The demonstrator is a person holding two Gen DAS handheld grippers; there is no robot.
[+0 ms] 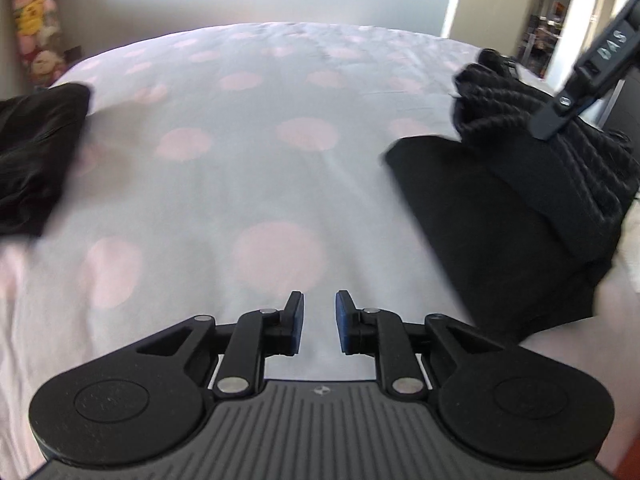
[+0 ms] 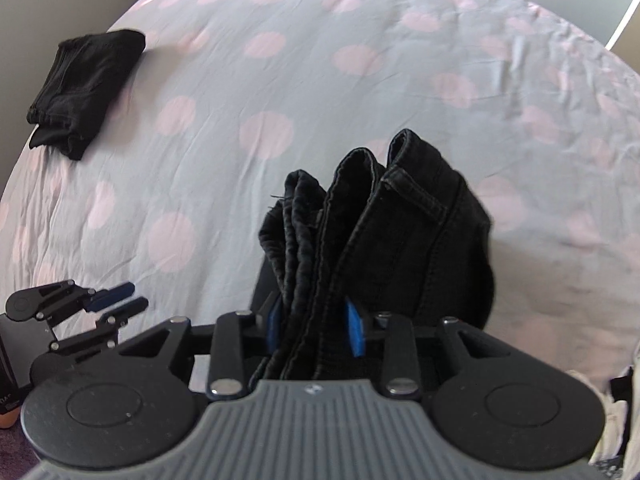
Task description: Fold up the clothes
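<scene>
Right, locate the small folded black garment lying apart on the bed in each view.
Left wrist: folded black garment at the left edge, blurred.
Right wrist: upper left, near the bed's edge.
Shared landmark: the pink-dotted bedsheet; the black jeans clamped in the right tool also appear on the left view's right side.

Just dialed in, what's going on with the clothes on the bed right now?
The right gripper is clamped on a bunched, folded pair of black jeans, holding the layers above the polka-dot bedsheet. The left gripper is open and empty, hovering over bare sheet beside the jeans. Another black garment, already folded, lies near the far left edge of the bed. So one piece looks done and the jeans are in hand, not yet set down.
</scene>
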